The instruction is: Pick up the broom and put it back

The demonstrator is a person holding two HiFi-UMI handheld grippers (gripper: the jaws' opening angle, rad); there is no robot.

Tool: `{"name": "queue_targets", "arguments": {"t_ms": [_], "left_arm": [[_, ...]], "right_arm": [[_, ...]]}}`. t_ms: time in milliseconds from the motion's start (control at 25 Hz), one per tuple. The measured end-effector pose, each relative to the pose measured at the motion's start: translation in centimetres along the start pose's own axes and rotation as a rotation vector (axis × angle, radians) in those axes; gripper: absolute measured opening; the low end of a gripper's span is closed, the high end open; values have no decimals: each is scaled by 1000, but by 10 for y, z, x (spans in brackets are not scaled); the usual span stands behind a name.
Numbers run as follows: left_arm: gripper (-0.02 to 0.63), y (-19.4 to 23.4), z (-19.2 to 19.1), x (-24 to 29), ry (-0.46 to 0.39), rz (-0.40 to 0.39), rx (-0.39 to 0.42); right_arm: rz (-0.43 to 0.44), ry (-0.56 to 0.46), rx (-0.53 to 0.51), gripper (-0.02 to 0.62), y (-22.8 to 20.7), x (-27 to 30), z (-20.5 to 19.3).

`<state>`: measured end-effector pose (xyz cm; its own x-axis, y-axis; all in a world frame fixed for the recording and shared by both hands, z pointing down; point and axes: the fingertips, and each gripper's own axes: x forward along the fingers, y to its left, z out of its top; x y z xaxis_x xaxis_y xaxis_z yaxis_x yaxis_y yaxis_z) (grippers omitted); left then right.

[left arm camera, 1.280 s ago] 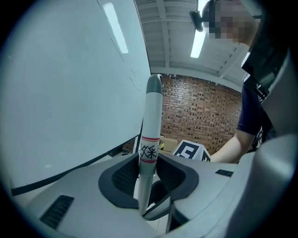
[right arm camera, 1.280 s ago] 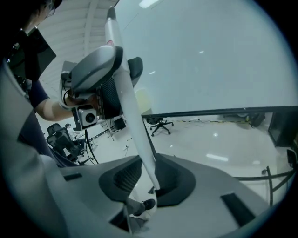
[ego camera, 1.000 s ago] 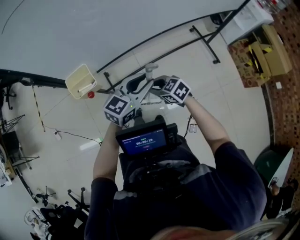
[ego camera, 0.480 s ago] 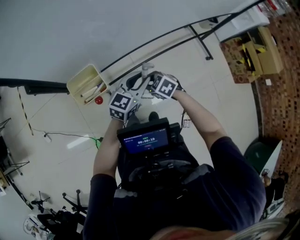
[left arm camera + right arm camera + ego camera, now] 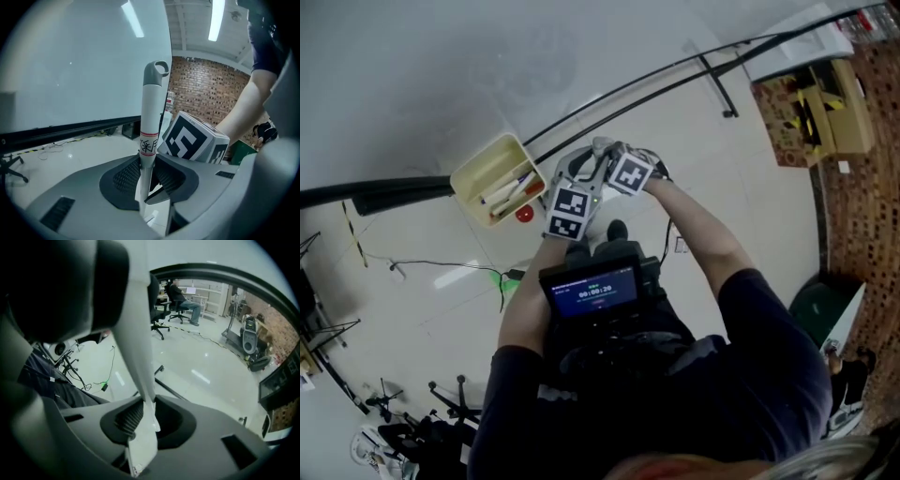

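We are lowering the broom (image 5: 151,117) toward the bin (image 5: 465,187) at upper left, nearing put-back. The left gripper (image 5: 149,174), just tightening, and the right gripper (image 5: 143,422) are both clamping it.

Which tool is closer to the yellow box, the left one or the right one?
Left. The left tool, whose jaws have just been closing on the broom handle, sits just beside the yellow box. The right tool grips the same handle on the far side, farther away.
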<state>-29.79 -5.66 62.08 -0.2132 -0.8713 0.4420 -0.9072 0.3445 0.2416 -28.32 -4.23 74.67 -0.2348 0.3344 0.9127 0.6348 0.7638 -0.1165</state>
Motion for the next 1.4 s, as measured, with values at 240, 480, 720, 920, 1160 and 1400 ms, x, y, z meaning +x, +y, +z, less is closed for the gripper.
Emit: {"name": "queue_targets", "arguments": {"t_ms": [240,480,720,920,1160,1400], "left_arm": [[91,24,-2,14,-47,110,6],[93,46,0,21,-77,193,1],[120,58,-19,15,-82,237,-86],[120,50,-45,18,-10,215,-55],[120,46,-68,16,64,201,-57],[120,45,-80,14,108,181,-60]], "right_arm": [[33,-32,-48,97,-20,18,8],[76,-145,-54,97,-31,27,21],[36,-273,3,97,-47,34,31],[41,-314,11,97,-49,41,42],[47,-341,23,103,-50,48,40],[-43,-334,45,207,-59,47,34]]}}
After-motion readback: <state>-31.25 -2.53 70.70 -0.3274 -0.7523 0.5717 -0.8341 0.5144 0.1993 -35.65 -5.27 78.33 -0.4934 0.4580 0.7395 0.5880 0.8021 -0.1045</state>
